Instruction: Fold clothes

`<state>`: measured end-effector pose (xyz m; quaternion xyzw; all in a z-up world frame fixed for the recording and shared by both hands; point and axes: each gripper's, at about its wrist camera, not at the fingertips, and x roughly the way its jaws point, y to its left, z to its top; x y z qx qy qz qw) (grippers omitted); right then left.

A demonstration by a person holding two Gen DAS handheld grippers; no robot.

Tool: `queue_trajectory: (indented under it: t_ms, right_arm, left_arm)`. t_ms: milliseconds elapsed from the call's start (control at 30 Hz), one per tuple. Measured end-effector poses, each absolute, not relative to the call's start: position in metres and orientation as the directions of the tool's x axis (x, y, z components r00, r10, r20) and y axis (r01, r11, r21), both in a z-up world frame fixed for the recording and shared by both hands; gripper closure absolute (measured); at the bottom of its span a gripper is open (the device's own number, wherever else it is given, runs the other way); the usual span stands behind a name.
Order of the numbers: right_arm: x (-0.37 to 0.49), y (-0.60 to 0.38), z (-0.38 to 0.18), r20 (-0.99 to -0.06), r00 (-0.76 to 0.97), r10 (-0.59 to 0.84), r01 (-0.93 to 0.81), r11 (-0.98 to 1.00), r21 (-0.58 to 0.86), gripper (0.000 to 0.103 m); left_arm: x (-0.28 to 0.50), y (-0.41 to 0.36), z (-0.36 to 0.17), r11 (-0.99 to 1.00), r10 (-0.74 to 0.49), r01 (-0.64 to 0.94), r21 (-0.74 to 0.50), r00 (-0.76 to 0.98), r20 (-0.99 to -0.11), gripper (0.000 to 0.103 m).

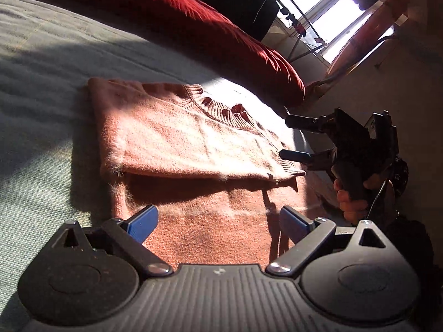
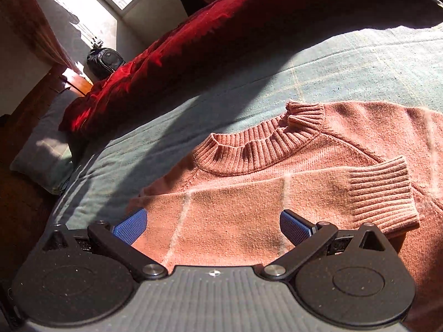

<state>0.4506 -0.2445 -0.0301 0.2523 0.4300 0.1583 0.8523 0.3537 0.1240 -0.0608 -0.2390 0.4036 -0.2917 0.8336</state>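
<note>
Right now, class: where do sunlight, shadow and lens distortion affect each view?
Left wrist view: sun bleaches the pink sweater, the window blows out, the red pillow is shadowed. Right wrist view: a shadow band crosses the bedspread; fisheye curves its edges.

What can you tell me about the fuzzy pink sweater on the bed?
The pink sweater is a fuzzy knit with a ribbed round collar and ribbed cuffs. It lies flat and partly folded on the grey-green blanket, with a sleeve laid across its chest and sunlight falling on it. Only the blanket touches it. The left gripper and the right gripper are both open, holding nothing.
</note>
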Motion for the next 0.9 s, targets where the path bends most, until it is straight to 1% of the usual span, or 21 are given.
queue_trajectory:
  t_ms: [67,167,267,400,533,667,833,900]
  right_arm:
    - [0.454,-0.244,-0.038,-0.665,0.566,0.488,-0.042,0.822,0.568,0.0]
    - [0.455,-0.247,-0.054,-0.72,0.537,0.44,-0.008,0.856,0.517,0.0]
    - [0.448,-0.266,-0.056,-0.697,0.567,0.438,0.029,0.835,0.549,0.0]
    - [0.442,-0.272,-0.04,-0.698,0.604,0.384,0.038,0.861,0.507,0.0]
    - [0.443,-0.26,-0.036,-0.672,0.591,0.446,-0.035,0.847,0.531,0.0]
    - [0.443,-0.239,-0.044,-0.667,0.545,0.508,-0.098,0.828,0.551,0.0]
    - [0.438,-0.211,-0.046,-0.627,0.491,0.605,-0.175,0.773,0.609,0.0]
    - [0.436,-0.202,-0.049,-0.637,0.47,0.612,-0.188,0.774,0.605,0.0]
  left_arm:
    - [0.355,0.123,-0.062,0.725,-0.67,0.285,-0.627,0.505,-0.545,0.009]
    - [0.355,0.123,-0.062,0.723,-0.672,0.286,-0.628,0.501,-0.546,0.009]
    - [0.354,0.123,-0.061,0.717,-0.679,0.297,-0.63,0.501,-0.536,0.009]
    - [0.353,0.121,-0.06,0.72,-0.677,0.3,-0.625,0.502,-0.539,0.009]
    - [0.354,0.12,-0.062,0.736,-0.661,0.29,-0.611,0.503,-0.558,0.009]
    - [0.354,0.119,-0.061,0.736,-0.662,0.296,-0.609,0.504,-0.555,0.009]
    - [0.353,0.121,-0.06,0.732,-0.664,0.295,-0.614,0.51,-0.547,0.009]
    - [0.353,0.122,-0.06,0.733,-0.662,0.291,-0.615,0.511,-0.548,0.009]
